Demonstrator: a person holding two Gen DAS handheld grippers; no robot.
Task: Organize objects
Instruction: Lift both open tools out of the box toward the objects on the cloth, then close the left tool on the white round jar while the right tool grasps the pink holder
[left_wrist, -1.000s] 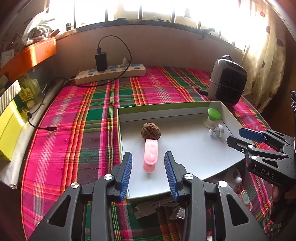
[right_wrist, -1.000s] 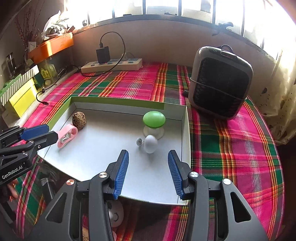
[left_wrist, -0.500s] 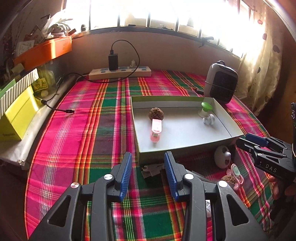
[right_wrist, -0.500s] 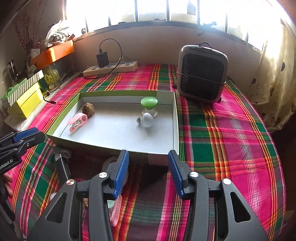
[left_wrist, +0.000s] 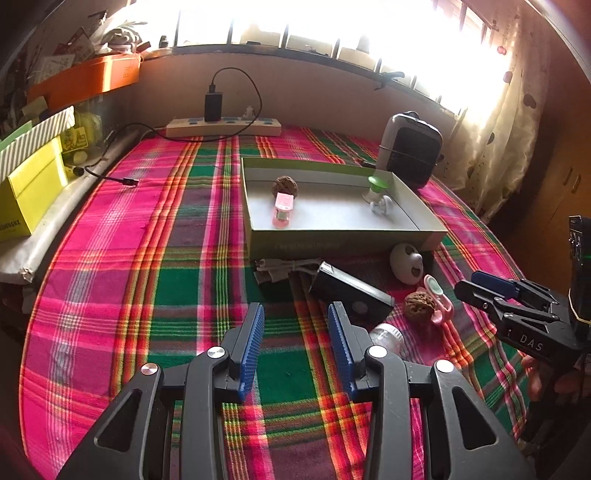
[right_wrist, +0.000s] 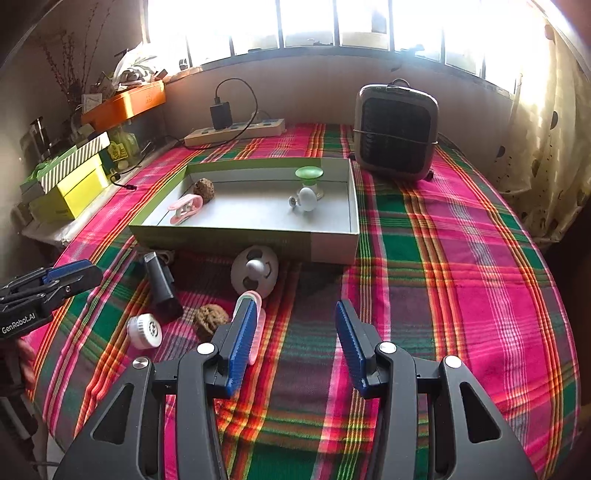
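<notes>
While both grippers hung right over the tray a second ago, each now sits well back from it, so the whole near edge of the desk has come into view. The left gripper has its blue pads apart with only plaid cloth between them; the right gripper is likewise apart and holds nothing.

Across all the pictures the tray keeps the same four things: a walnut and a pink clip toward its left end, a green-topped piece and a small white piece toward its right.

What the retreat has uncovered is the work left. In the left wrist view, below the tray's front wall, lie a bundled cable, a black box, a white egg-shaped toy, a second walnut, a second pink clip touching that walnut, and a small clear-and-white item just right of the left gripper's right finger. In the right wrist view the same clip shows partly behind the right gripper's left finger.

My reading is that a placement is finished and the person is pulling back to choose the next piece. Since the tray already pairs a walnut with a clip, the loose walnut and clip look like likely candidates, and they lie nearest the right gripper.
</notes>
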